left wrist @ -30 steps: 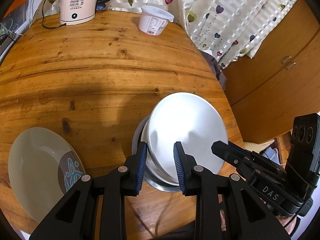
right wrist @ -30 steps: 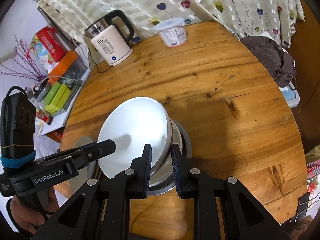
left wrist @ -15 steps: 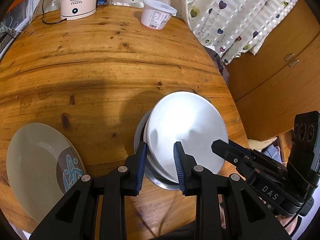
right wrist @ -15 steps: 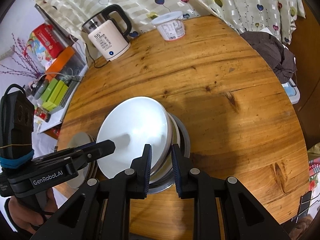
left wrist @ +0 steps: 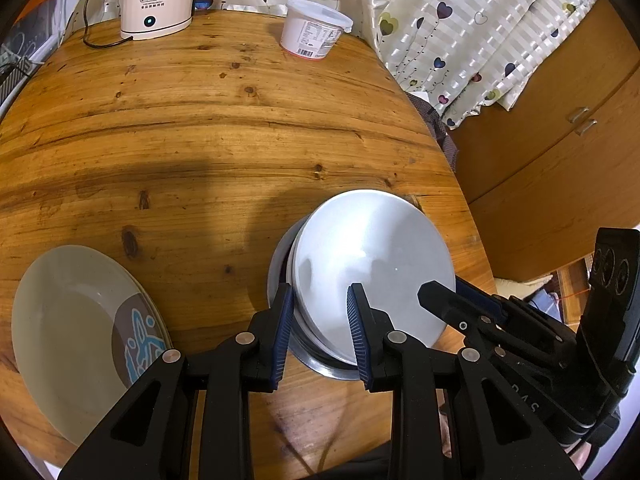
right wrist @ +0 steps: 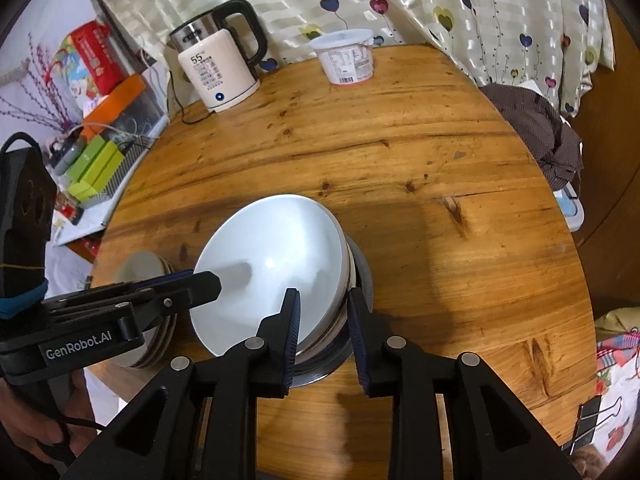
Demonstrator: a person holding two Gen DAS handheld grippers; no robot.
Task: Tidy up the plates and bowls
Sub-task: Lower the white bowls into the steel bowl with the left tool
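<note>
A white bowl (left wrist: 372,268) sits nested in a stack on a steel bowl (left wrist: 324,364) near the table's front edge; the stack also shows in the right wrist view (right wrist: 272,264). My left gripper (left wrist: 320,320) straddles the stack's left rim, one finger outside and one inside, jaws a little apart. My right gripper (right wrist: 322,322) straddles the right rim the same way, its jaws wider than before. A stack of grey plates with a blue motif (left wrist: 84,328) lies at the left, and shows in the right wrist view (right wrist: 148,268).
A cream electric kettle (right wrist: 216,72) and a white lidded tub (right wrist: 346,58) stand at the table's far edge. Boxes and clutter (right wrist: 92,152) sit on a shelf left of the table. A brown cloth (right wrist: 536,128) and a wooden cabinet (left wrist: 560,152) are at the right.
Both grippers moved slightly toward the table's far side with the bowl stack. The right gripper's jaws have widened off the bowl rim.
</note>
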